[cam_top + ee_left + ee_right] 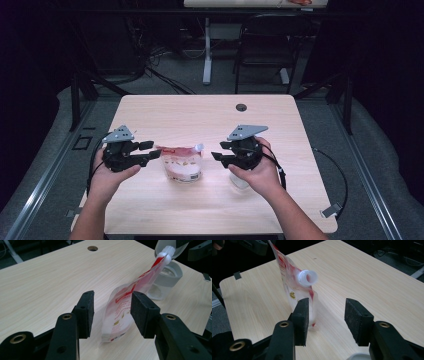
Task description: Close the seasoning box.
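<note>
Spouted pouch standing on the bench between two open grippers.

High view: the pouch (183,163) stands upright on the wooden bench (210,117), near its front edge, with the left gripper (148,152) just to its left and the right gripper (218,151) a little to its right, each held in a hand; neither touches it, and a clear cup (239,182) sits under the right hand.
Left gripper view: the fingers (86,312) stand apart with nothing between them; the red-and-white pouch (125,307) stands just beyond, its white spout (167,253) leaning toward a clear lidded cup (168,280).
Right gripper view: the fingers (301,320) stand apart and empty, the pouch (295,287) just beyond the left one, spout (308,277) facing the camera.
</note>
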A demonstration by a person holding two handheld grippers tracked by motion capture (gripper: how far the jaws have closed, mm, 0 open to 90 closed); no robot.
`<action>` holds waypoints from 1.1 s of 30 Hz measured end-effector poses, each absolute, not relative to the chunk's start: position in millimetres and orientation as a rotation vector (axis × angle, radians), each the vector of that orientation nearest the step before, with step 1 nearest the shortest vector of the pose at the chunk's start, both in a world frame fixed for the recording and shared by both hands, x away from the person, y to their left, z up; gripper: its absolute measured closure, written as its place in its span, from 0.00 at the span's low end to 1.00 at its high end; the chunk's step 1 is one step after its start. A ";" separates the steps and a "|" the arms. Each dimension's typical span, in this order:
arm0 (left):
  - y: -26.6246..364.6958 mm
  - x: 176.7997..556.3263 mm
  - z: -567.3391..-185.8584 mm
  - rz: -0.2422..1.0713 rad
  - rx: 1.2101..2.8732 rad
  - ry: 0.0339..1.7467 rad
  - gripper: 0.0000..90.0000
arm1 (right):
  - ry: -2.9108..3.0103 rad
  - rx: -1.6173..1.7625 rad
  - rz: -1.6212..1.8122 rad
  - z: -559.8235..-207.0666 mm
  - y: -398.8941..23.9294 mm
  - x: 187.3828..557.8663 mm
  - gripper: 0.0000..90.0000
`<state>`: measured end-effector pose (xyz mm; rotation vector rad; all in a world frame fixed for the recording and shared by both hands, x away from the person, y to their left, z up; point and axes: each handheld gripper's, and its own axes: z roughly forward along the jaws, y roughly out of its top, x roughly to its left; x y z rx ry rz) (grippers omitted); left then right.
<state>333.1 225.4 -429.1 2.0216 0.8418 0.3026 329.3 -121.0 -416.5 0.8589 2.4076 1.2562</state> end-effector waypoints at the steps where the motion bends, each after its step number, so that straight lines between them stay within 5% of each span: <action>1: 225.4 333.1 -429.1 0.303 2.022 0.842 0.61 | 2.408 0.859 1.256 -416.5 -121.0 329.3 0.60; 33: 222.5 334.7 -439.5 0.304 2.019 0.831 0.96 | 2.423 0.831 1.339 -430.8 -84.7 339.5 0.74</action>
